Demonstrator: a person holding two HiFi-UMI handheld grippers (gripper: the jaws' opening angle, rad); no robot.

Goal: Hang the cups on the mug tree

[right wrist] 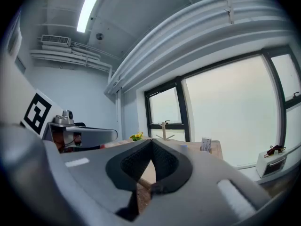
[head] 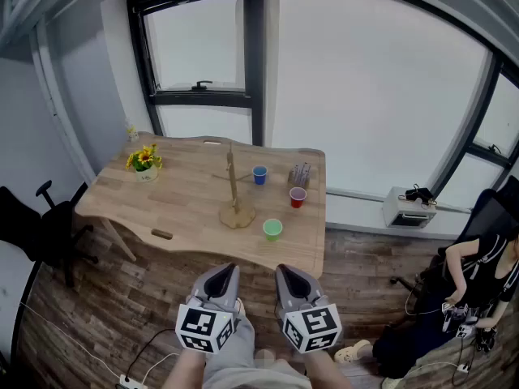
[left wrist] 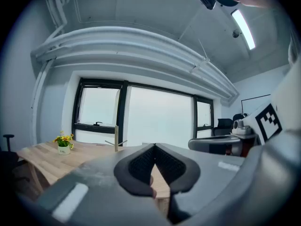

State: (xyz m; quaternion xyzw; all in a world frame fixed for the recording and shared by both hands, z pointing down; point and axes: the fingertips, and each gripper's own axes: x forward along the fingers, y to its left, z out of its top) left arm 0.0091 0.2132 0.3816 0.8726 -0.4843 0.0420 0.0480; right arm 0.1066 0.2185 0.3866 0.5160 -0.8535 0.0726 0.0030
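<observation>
Left tool (head: 222,275) and right tool (head: 292,275): jaws together, empty, level, well short of the surface (head: 174,205); likely pre-approach. Ahead, blue cup (head: 259,175), red cup (head: 298,197) and green cup (head: 272,229) stand unhung beside the mug tree (head: 233,186).

Two claws show side by side, the left claw (head: 229,269) and the right claw (head: 285,271). One bench (head: 186,205) stands ahead of them. It carries three cups: one blue cup (head: 259,175), one red cup (head: 298,197) and one green cup (head: 272,229), which is nearest the claws. It also carries one mug tree (head: 234,193), one flower pot (head: 145,162) far ahead on the left claw's side, one grey holder (head: 300,174) and one dark block (head: 162,234). One black chair (head: 40,225) stands left of the claws, and one person (head: 462,290) sits to their right.
</observation>
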